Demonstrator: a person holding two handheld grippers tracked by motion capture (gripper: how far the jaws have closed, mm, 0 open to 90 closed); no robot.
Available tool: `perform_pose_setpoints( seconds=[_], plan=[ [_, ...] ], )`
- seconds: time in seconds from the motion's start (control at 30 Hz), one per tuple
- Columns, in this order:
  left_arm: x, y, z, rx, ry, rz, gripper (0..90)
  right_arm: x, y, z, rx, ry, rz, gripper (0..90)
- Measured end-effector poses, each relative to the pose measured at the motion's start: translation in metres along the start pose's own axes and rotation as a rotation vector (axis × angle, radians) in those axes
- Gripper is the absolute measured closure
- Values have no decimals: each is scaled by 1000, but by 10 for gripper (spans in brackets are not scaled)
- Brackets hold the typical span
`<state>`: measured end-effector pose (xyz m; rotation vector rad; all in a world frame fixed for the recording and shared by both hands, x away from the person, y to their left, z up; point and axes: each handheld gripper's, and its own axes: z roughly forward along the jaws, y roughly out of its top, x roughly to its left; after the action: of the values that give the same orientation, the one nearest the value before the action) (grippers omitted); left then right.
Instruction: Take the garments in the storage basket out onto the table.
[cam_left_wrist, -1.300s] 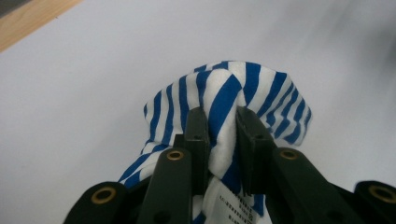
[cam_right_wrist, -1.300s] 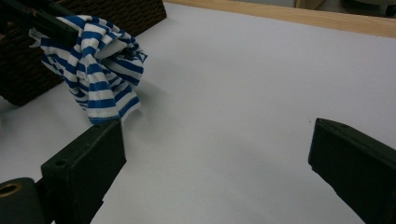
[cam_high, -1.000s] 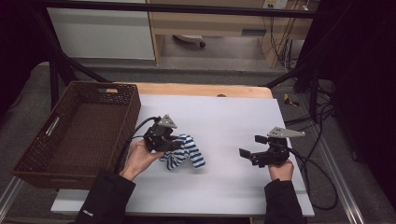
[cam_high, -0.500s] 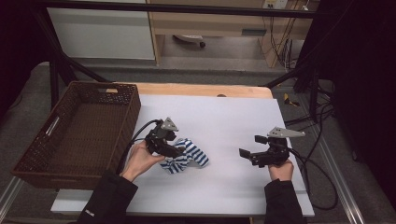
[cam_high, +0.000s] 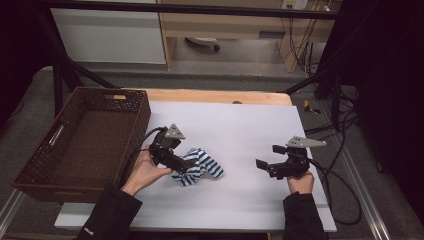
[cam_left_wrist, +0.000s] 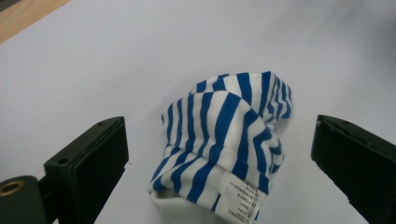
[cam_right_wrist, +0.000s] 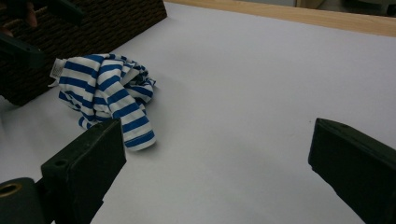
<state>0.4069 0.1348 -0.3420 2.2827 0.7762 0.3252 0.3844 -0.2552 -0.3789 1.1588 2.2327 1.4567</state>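
At the left of the high view, a dark woven basket (cam_high: 75, 145) sits with its near corner past the edge of the white table (cam_high: 240, 125). Just beside its right wall, the person's left hand (cam_high: 145, 170) holds the left gripper (cam_high: 187, 164), which points rightward into a crumpled blue-and-white striped cloth (cam_high: 198, 167) lying on the table at left of centre, near the front edge.

From above, the cloth is a small bunched heap with one striped flap (cam_high: 214, 169) stretching toward the right and front, so its long axis runs roughly left to right across the table. The left gripper view shows what the high view cannot: the jaws stand wide apart, one on each side of the cloth (cam_left_wrist: 224, 149), neither touching it, and a white printed label (cam_left_wrist: 240, 198) hangs at the bundle's near lower edge. The stripes there run mostly up and down the picture.

The right gripper view sees the cloth (cam_right_wrist: 105, 88) from the other side, with the label (cam_right_wrist: 57, 69) at its far left end next to the basket (cam_right_wrist: 93, 23) and a folded flap (cam_right_wrist: 135, 128) reaching toward the camera. Its own jaws are also spread wide over bare table.

At the right of the high view, the right gripper (cam_high: 267, 162) rests in the right hand (cam_high: 299, 181), well apart from the cloth, pointing left toward it.
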Motion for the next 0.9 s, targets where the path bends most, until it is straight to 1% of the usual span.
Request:
perform_pose_setpoints(
  seconds=[0.1, 0.27, 0.5, 0.8, 0.9],
  plan=[
    [1, -1, -9, -8, 9, 0, 25, 0, 0, 0, -3, -1, -1, 44],
    [4, -3, -23, -23, 11, -4, 13, 0, 0, 0, -3, 0, 0, 44],
    [10, -9, -44, -54, 34, -12, 13, 0, 0, 0, -4, 0, 0, 44],
    [23, -21, -68, -75, 66, -30, 14, 0, 0, 0, -2, 2, 3, 44],
    [28, -26, -74, -91, 72, -42, 14, 0, 0, 0, -2, 2, 3, 44]
  ],
)
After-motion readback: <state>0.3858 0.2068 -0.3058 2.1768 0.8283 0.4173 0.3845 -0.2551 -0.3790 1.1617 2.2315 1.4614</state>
